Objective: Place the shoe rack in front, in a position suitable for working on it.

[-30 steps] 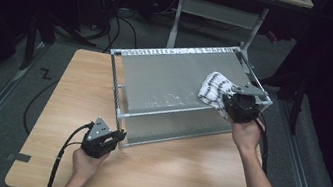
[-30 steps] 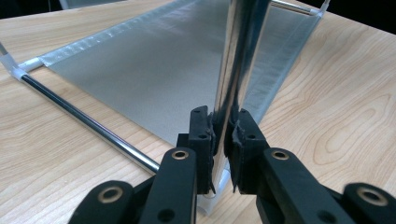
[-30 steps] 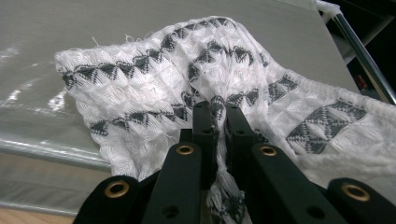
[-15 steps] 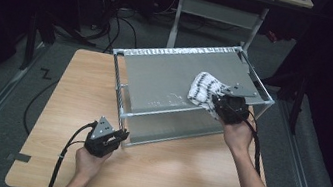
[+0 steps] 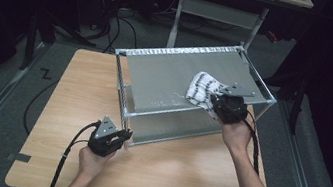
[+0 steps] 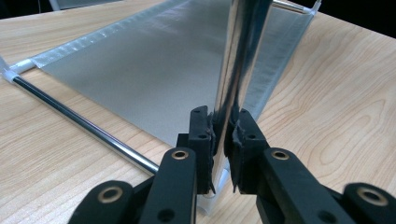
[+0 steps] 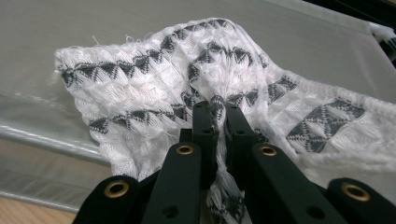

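Dim floor and tangled cables ring my light wooden table [image 5: 51,105], which carries a two-tier metal rack [image 5: 177,75] with grey sheet shelves.

Nearest to me, toward the table's near-left part, my left hand grips the left gripper [image 5: 119,136]. Its jaws are clamped on the rack's near-left upright post [image 6: 236,70]; in the left gripper view the shiny tube runs up between the two black pads, which press it from both sides. At the foot of that post a thin chrome rail [image 6: 84,123] runs off along the tabletop, edging the grey lower shelf [image 6: 154,70] that lies just above the wood.

Farther in and toward the right edge of the table, my right hand holds the right gripper [image 5: 213,103] over the near-right part of the rack's upper shelf [image 5: 167,76]. Its jaws are pinched together on a white cloth [image 5: 203,89] with a dark woven diamond pattern. In the right gripper view a fold of the cloth [image 7: 187,79] is bunched between the pads, and the rest spreads out loosely on the grey shelf beyond them, rumpled and partly draped toward the shelf's near edge.

Beyond the rack's far edge stands another metal frame [image 5: 218,10] in the dark.
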{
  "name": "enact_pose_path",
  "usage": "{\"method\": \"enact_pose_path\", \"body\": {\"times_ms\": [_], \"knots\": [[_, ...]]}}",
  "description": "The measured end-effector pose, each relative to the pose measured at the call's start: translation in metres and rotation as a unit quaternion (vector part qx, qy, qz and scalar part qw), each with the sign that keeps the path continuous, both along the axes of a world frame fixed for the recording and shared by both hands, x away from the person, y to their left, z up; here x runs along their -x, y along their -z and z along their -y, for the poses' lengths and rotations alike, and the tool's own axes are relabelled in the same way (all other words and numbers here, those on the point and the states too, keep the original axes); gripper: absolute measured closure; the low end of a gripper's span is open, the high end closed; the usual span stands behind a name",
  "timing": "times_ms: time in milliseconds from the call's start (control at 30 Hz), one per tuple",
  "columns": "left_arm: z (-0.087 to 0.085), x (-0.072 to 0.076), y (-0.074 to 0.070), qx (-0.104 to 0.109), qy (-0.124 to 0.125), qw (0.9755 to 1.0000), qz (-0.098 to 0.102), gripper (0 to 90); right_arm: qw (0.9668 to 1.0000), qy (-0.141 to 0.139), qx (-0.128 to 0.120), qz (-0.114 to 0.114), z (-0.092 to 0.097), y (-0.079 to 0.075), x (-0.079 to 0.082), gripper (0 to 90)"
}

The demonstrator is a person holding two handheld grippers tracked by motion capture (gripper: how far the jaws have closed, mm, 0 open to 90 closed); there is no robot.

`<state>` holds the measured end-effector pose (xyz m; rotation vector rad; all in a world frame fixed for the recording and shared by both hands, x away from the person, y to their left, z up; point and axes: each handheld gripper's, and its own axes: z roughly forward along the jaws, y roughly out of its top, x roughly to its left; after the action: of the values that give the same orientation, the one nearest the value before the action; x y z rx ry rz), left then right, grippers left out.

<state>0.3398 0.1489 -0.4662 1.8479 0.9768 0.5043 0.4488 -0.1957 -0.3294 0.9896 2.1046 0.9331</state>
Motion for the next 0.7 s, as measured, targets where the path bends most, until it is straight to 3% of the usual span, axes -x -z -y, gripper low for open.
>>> {"method": "enact_pose_path", "body": {"times_ms": [167,233,367,567,700], "knots": [[0.001,0.000,-0.003,-0.022,0.010,0.9997,-0.001,81.2,0.9999,-0.014,-0.001,-0.005,0.000,-0.001,0.001,85.6],[0.000,0.000,-0.002,-0.017,0.011,0.9998,0.002,81.2,0.9999,-0.004,0.008,-0.005,0.005,-0.002,-0.001,85.6],[0.001,0.000,-0.001,-0.013,0.009,0.9999,0.005,81.3,0.9999,0.008,-0.001,-0.010,0.010,-0.002,-0.003,85.7],[0.002,0.001,-0.001,-0.014,0.007,0.9999,0.004,81.3,0.9999,-0.012,-0.004,-0.007,-0.003,0.000,0.003,85.8],[0.002,0.001,0.000,-0.014,0.006,0.9999,0.006,81.3,0.9996,-0.022,0.019,-0.003,-0.007,-0.002,0.007,85.7]]}}
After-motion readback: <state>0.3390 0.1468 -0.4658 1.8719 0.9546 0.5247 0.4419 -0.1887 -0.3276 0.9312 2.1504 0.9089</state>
